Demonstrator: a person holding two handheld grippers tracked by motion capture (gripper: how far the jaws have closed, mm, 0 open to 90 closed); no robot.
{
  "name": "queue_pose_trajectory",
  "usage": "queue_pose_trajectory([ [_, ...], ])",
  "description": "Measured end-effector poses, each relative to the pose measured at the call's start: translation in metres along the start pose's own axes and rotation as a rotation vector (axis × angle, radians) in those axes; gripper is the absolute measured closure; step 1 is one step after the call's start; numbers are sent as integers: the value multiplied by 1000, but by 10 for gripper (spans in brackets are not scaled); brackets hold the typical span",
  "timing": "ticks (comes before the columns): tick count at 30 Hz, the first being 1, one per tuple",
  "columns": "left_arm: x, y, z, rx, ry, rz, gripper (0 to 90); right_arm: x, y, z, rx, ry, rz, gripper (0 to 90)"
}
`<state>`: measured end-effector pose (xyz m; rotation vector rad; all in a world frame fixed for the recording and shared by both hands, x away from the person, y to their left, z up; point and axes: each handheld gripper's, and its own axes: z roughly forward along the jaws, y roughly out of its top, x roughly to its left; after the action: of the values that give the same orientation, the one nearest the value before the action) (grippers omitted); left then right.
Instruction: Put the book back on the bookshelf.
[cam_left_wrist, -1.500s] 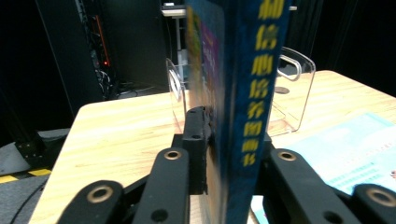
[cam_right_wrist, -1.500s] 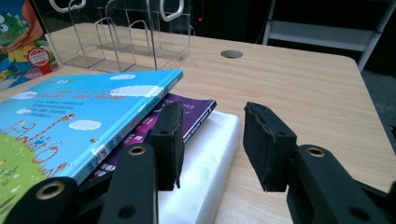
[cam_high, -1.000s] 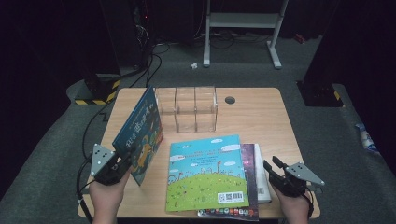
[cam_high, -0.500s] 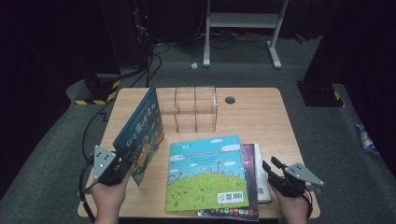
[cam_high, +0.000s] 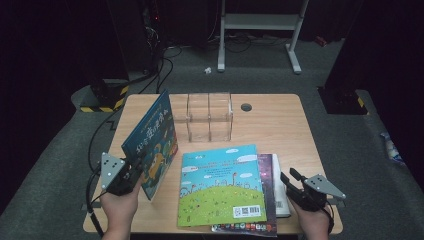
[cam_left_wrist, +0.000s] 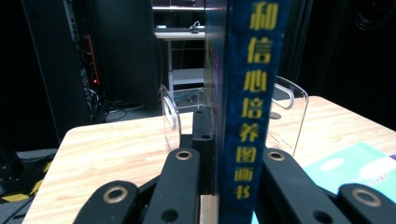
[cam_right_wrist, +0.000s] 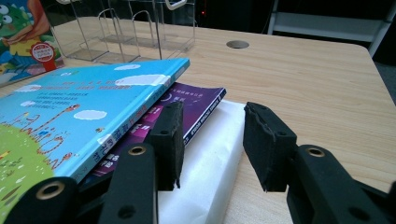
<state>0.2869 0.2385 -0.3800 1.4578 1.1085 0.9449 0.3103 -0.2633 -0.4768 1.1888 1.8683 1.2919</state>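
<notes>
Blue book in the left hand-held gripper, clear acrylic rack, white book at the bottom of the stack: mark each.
blue book (cam_left_wrist: 245, 116), left gripper view, on its spine with yellow lettering
clear acrylic rack (cam_high: 210, 117), high view, on its front wall
white book (cam_right_wrist: 205, 163), right gripper view, on its bare cover

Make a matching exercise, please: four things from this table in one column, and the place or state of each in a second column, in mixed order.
Things:
1. dark blue book
2. light blue book
3. clear acrylic rack
4. white book

Places or states:
A. bottom of the stack, under the purple book
B. stands empty near the table's far edge
C. held upright, spine clamped in the left gripper
D. lies flat on top of the stack

Pairs: 1-C, 2-D, 3-B, 4-A
</notes>
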Motion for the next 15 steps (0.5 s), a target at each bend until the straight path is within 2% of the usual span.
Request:
queue_pose_trajectory([
  [6, -3, 9, 11, -6, -10, -8, 830, 0, 0, 0, -6, 2, 3, 578],
  [8, -3, 10, 16, -10, -9, -22, 830, -1, 0, -1, -7, 0, 3, 579],
  [9, -2, 11, 20, -13, -8, -41, 830, -1, 0, -1, -8, 0, 6, 579],
  [15, 1, 15, 32, -20, -7, -72, 830, -2, 1, -2, -9, -2, 8, 581],
])
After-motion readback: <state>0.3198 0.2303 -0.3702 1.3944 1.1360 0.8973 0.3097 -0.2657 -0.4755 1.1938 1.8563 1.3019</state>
